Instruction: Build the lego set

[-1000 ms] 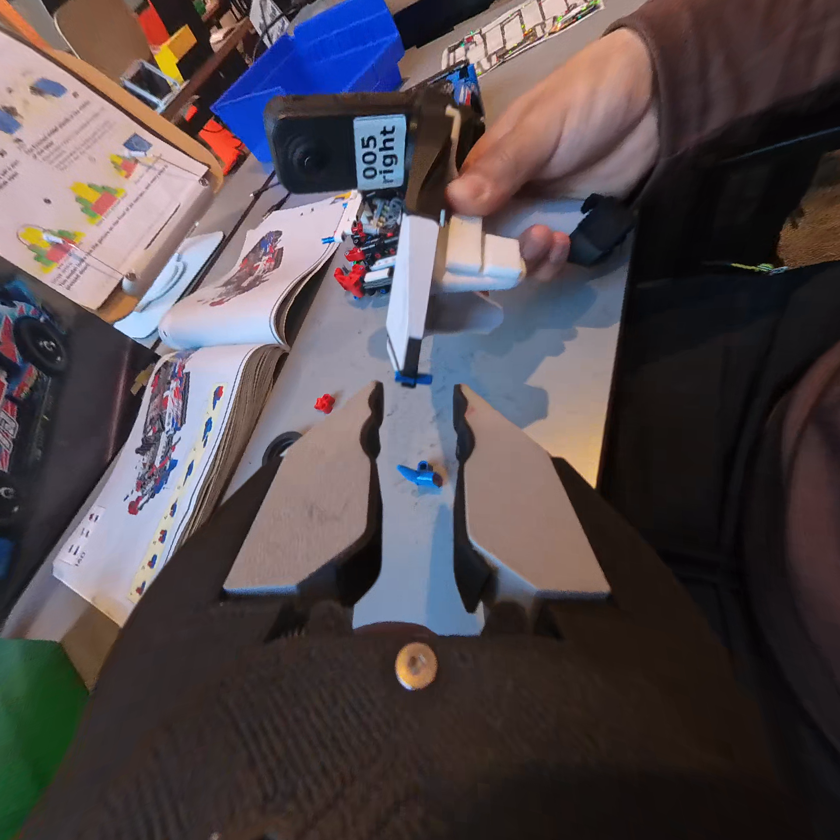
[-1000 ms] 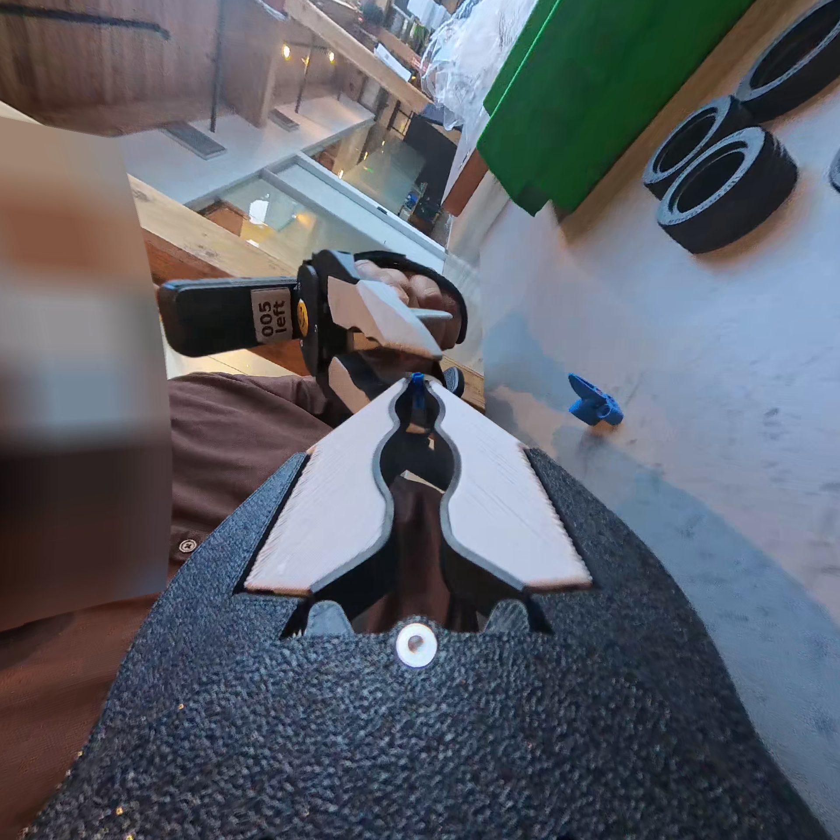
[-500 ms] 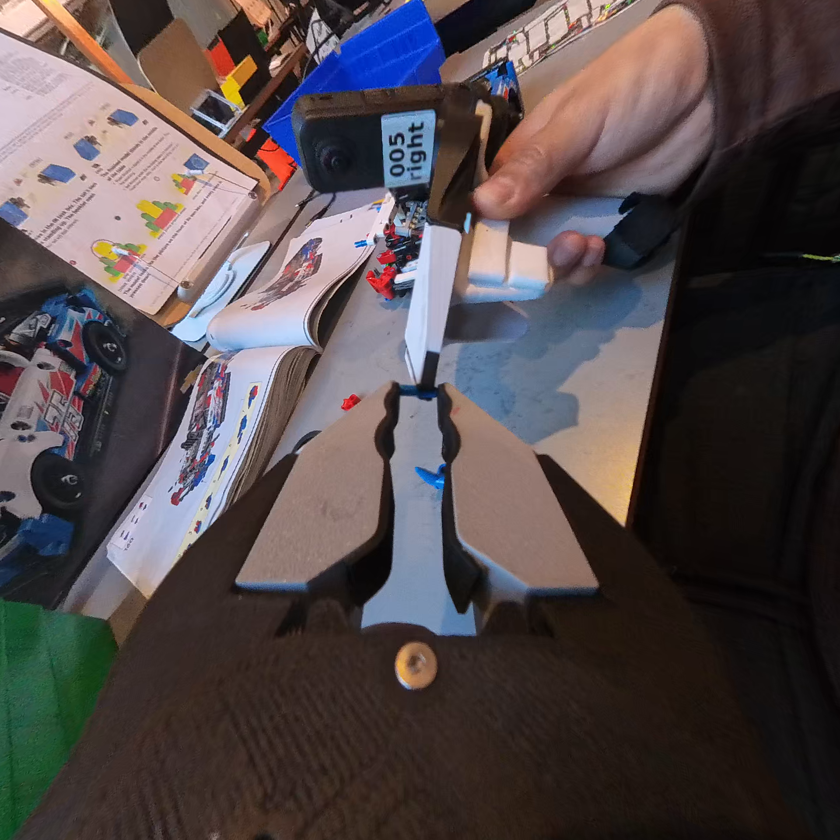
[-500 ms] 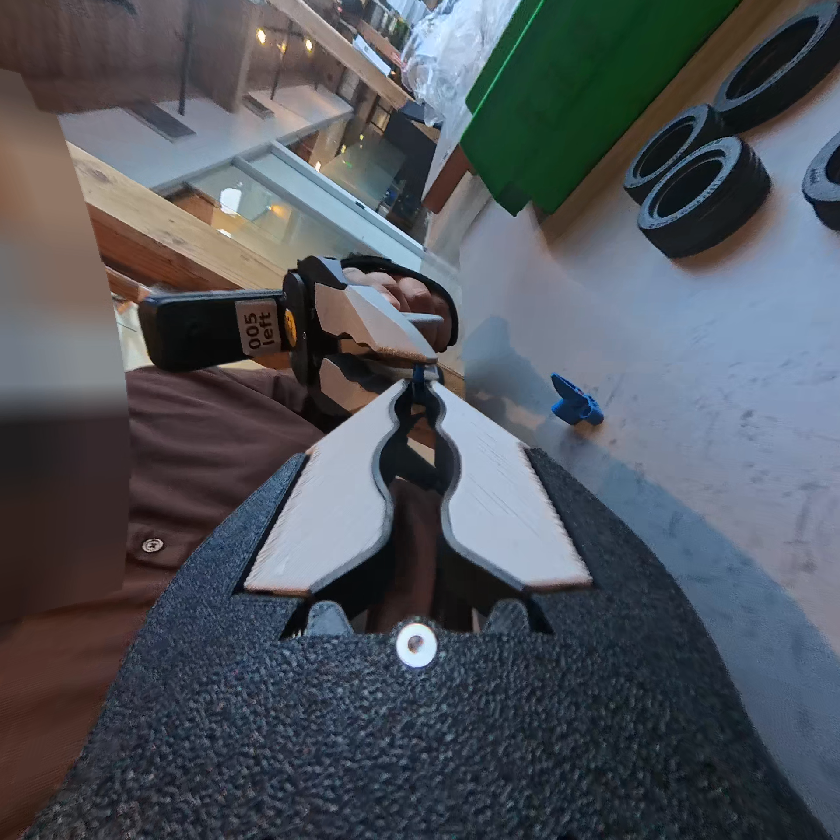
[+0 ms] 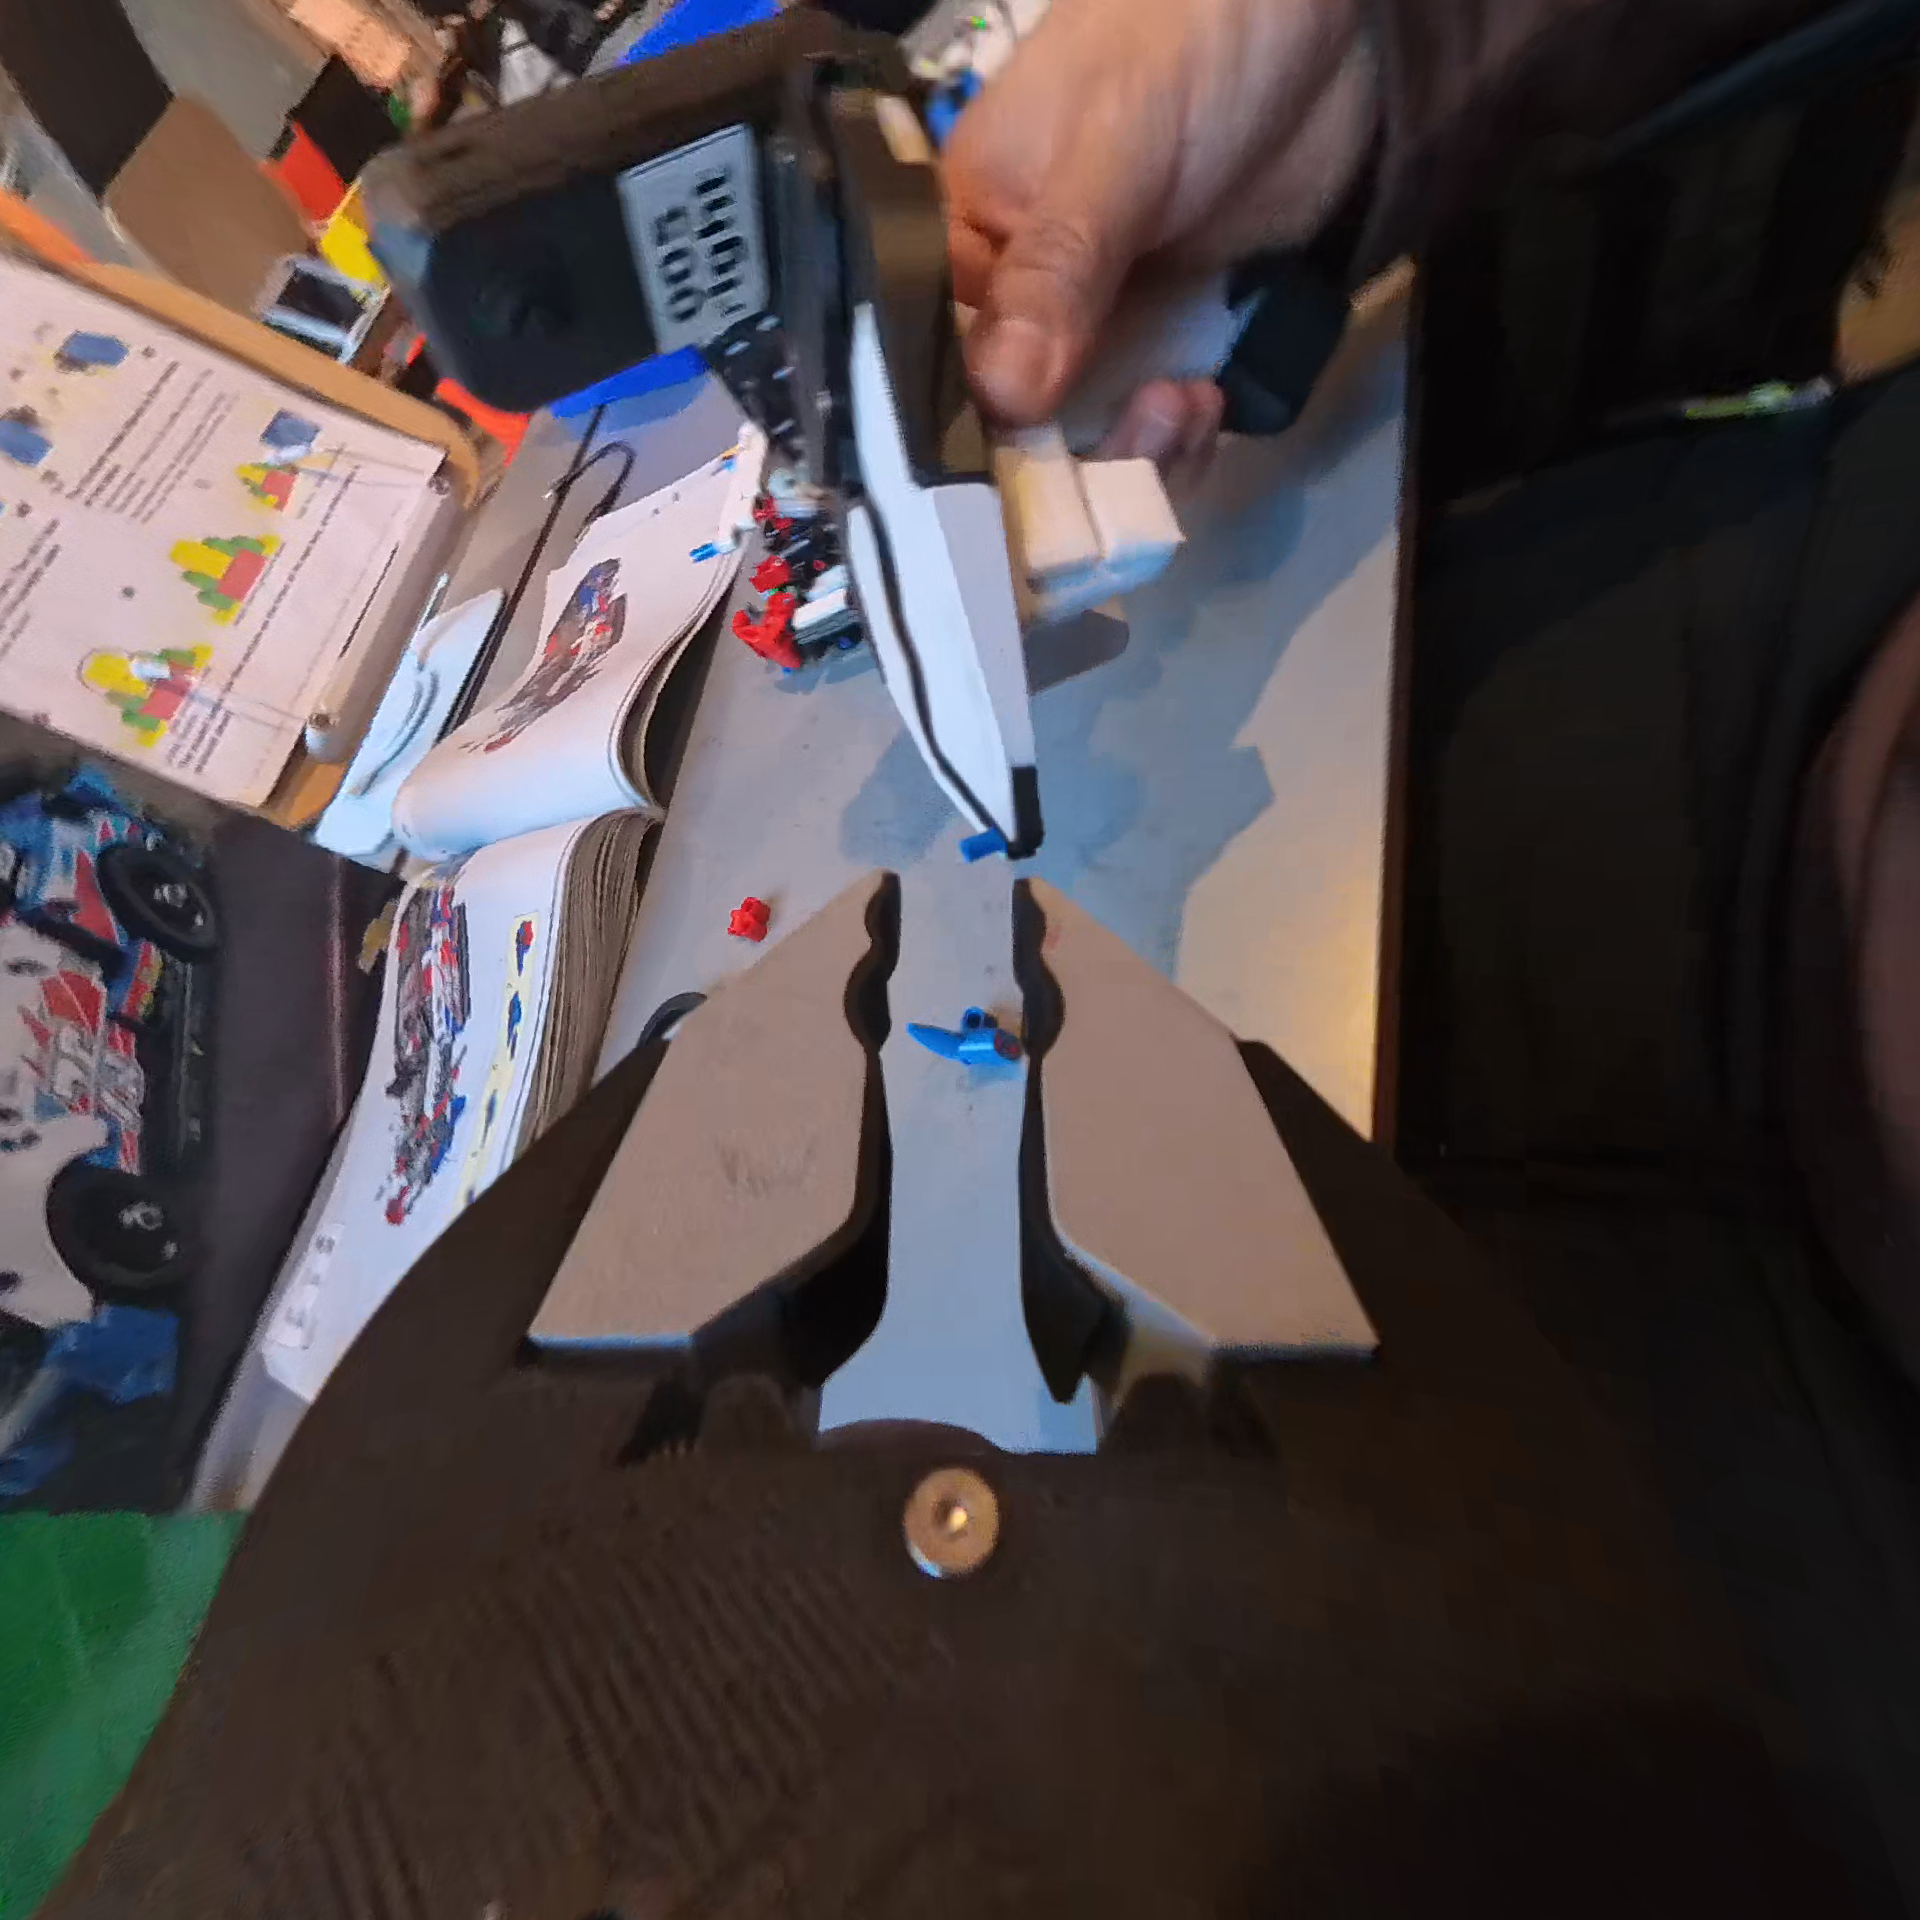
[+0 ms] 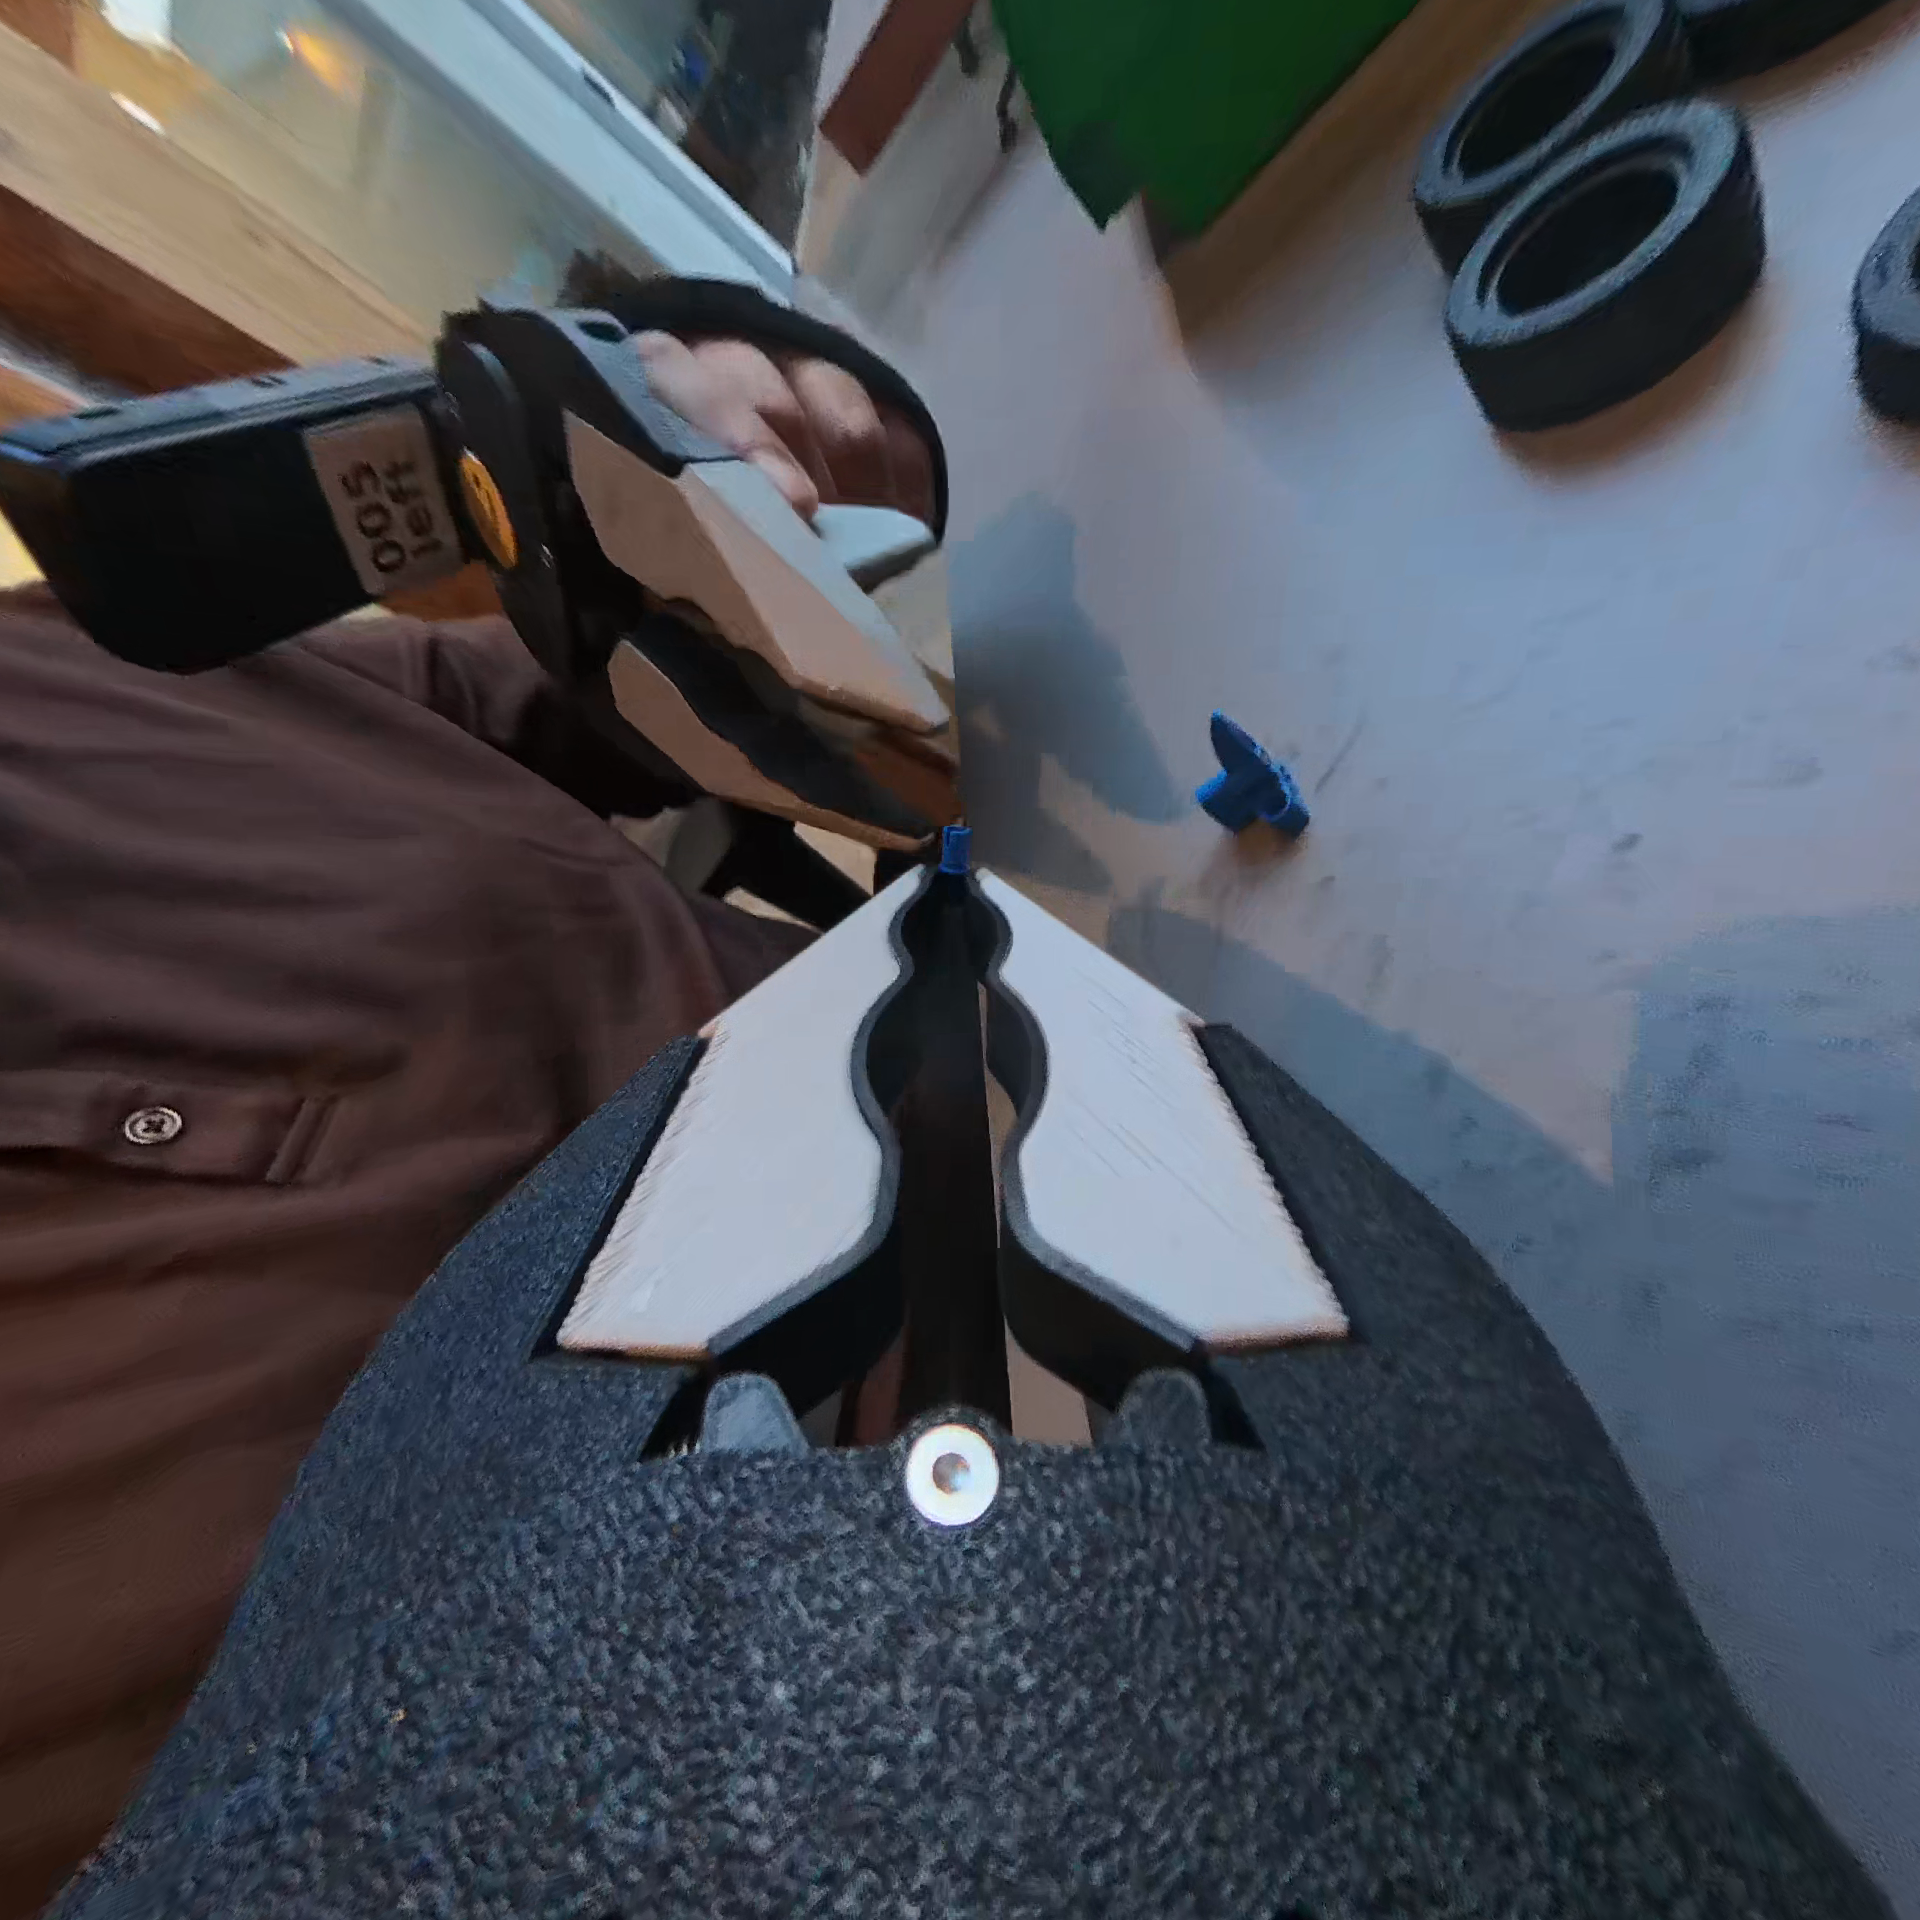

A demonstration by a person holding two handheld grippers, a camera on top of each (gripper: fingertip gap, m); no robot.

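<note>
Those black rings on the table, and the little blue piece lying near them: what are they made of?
The black rings look like matte rubber toy tyres, with dull ribbed tread. The blue piece looks like smooth moulded hard plastic with an even colour. Both are guesses from looks.

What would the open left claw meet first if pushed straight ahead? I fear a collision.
Probably the small blue pin pinched in the right claw, just beyond the left claw tips. Depth is unclear; it might pass underneath.

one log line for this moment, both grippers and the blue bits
left gripper: open, empty | right gripper: shut on small blue pin | second blue piece: loose on table | tyres: untouched
</note>
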